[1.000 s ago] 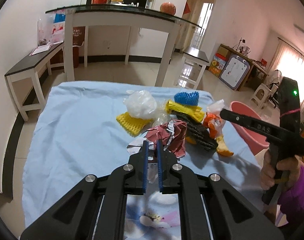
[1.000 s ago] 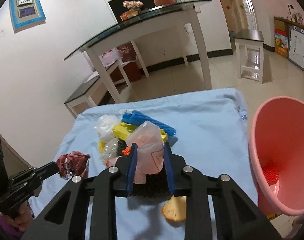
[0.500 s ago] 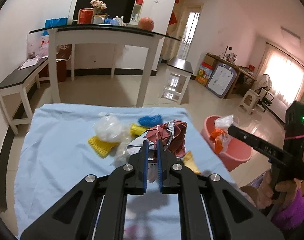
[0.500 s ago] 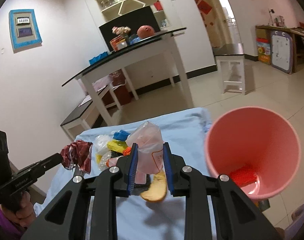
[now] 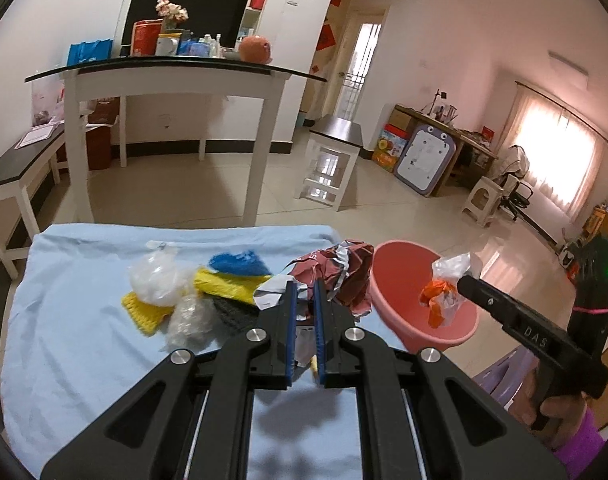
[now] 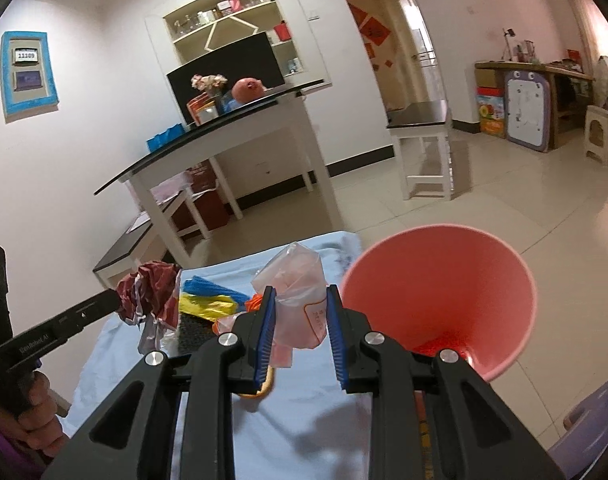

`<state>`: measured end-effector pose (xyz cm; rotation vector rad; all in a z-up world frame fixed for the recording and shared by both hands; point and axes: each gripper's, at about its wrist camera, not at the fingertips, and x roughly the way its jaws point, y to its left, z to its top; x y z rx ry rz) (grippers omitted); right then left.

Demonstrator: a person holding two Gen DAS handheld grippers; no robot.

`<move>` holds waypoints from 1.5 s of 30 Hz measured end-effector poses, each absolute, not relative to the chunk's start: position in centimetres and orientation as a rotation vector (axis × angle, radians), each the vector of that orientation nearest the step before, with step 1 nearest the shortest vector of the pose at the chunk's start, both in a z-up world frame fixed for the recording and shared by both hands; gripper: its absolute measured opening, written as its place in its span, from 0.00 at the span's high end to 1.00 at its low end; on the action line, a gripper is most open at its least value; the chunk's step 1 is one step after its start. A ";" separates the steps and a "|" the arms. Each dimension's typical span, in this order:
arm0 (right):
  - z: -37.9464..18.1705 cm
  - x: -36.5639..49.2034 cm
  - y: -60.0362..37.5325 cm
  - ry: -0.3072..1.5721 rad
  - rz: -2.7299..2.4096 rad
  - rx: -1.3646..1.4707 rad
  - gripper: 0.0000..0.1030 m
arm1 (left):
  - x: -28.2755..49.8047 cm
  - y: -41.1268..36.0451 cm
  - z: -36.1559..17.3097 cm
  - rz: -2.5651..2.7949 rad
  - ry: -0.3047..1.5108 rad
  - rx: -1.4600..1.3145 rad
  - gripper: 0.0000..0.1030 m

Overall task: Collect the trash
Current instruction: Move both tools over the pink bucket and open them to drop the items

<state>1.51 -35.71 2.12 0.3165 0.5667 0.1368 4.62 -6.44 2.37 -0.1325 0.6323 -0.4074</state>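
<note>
Trash | left gripper [image 5: 304,286] nearly closed, pinching crumpled maroon wrapper [image 5: 336,276] | right gripper [image 6: 297,320] clamps clear plastic bag [image 6: 299,300]

1. The right gripper [image 6: 299,322] now carries its clear plastic bag [image 6: 297,304] up off the table to the rim of the pink bin [image 6: 516,280].
2. The left gripper [image 5: 305,300] lifts the crumpled maroon wrapper [image 5: 340,276] clear of the blue cloth [image 5: 75,320], nearer the bin.

left tongs [image 5: 305,292]: clamped on crumpled wrapper [image 5: 336,276] | right tongs [image 5: 462,280]: hold plastic bag [image 5: 444,296] over pink bin [image 5: 400,300]
</note>
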 end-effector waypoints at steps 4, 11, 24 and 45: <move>2.0 1.3 -37.0 0.566 0.097 0.319 0.76 | 5.2 -8.3 2.7 -0.441 0.629 -0.123 0.93; 1.6 1.6 -38.8 0.573 0.018 0.315 0.75 | 6.8 -12.0 2.7 -0.500 0.625 -0.108 0.93; -0.4 2.7 -42.9 0.599 -0.098 0.327 0.75 | 10.2 -18.9 1.0 -0.573 0.682 -0.085 0.93; -5.5 6.4 -45.5 0.700 -0.192 0.312 0.72 | 14.9 -27.0 -4.8 -0.628 0.799 0.016 0.93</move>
